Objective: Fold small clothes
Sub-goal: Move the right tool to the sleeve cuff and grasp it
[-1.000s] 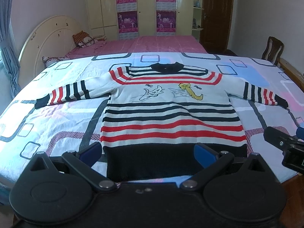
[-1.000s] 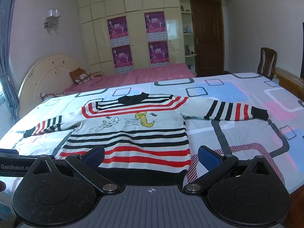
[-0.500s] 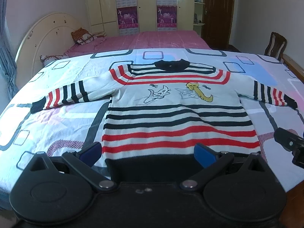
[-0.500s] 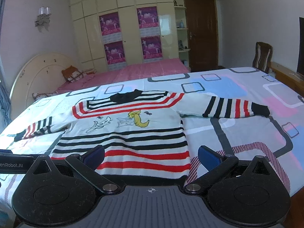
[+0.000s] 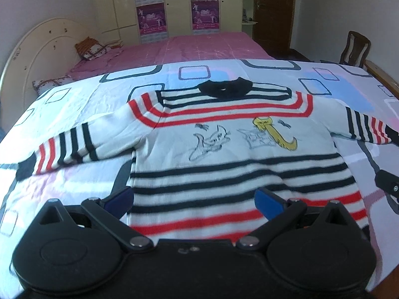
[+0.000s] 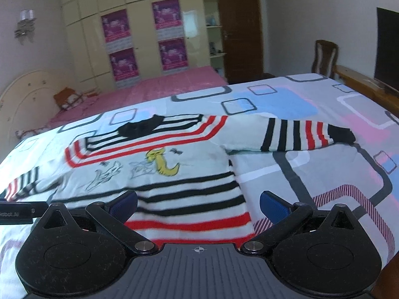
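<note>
My left gripper (image 5: 194, 199) and right gripper (image 6: 198, 203) both gape wide over the striped sweater (image 5: 224, 149); its hem hides behind my housings; lower stripes blur.

We see the striped knitted sweater (image 5: 232, 149) lying flat on the patterned bed sheet (image 5: 82, 99), collar away from us, sleeves spread to both sides. Our left tool (image 5: 193, 200) and right tool (image 6: 198, 203) hover over its hem. Behind lies the pink bed (image 5: 199, 47).
</note>
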